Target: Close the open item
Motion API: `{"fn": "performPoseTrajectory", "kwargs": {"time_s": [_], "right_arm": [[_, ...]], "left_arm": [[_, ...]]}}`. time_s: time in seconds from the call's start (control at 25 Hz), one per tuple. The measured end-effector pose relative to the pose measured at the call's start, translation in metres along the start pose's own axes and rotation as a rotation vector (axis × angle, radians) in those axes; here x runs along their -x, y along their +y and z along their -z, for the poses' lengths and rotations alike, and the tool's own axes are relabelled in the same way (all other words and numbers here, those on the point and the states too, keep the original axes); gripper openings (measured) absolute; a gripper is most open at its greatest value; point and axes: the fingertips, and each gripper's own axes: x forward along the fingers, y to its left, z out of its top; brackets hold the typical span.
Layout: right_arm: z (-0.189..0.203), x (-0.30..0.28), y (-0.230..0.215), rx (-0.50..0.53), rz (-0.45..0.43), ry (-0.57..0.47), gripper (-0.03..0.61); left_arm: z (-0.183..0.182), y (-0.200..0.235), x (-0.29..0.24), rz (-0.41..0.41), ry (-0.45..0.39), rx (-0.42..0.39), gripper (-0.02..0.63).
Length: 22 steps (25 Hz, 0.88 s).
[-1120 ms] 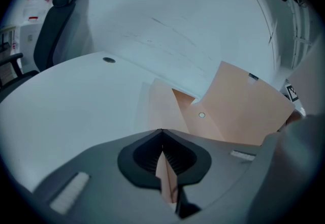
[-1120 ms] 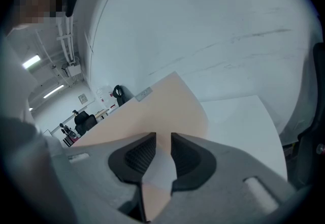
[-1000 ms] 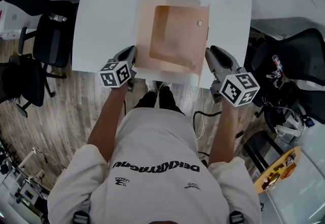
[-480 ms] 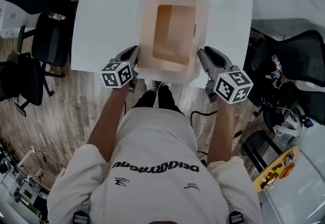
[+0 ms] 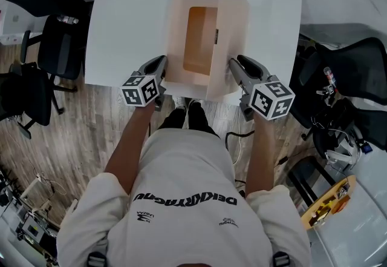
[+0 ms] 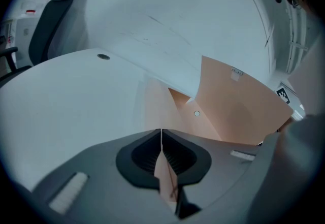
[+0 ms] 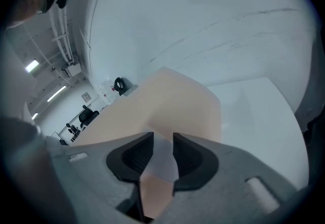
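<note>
**Cover swung further up over the case**

Since the earlier frame the cover [image 5: 233, 29] has turned from lying flat and open on the right to standing steeply, and now it leans left over the case [image 5: 175, 36]. The right tongs [image 5: 233, 61] have come a little inward with it.

The right tongs [image 7: 158, 136] have just been opening. Their jaws stand apart, with the near edge of the cover [image 7: 172, 106] loose in the gap, so the grasp is released. The left tongs [image 5: 162, 60] are clenched on the thin near-left edge of the case; in the left gripper view the jaws [image 6: 161, 131] meet on the peach sheet.

The case lies on the near half of the white surface [image 5: 121, 29], close to its front edge, between the two tongs. Its long axis runs away from the person, and the cover is hinged along the right long side. The white outer face of the cover points right and its peach inner face points left, toward the darker orange recess [image 5: 199, 36]. In the left gripper view the cover [image 6: 238, 106] rises at the right, and a small round stud [image 6: 197, 113] shows on the inside.

A black chair [image 5: 60, 48] stands left of the surface on the wood floor [image 5: 91, 132].
</note>
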Motion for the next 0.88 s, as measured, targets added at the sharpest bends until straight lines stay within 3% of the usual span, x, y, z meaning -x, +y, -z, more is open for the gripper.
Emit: {"fn": "performPoseTrajectory", "kwargs": {"time_s": [0.88], "right_arm": [[0.019, -0.035, 0.014, 0.010, -0.020, 0.080, 0.120]], "left_arm": [[-0.001, -0.003, -0.005, 0.016, -0.001, 0.014, 0.008]]}}
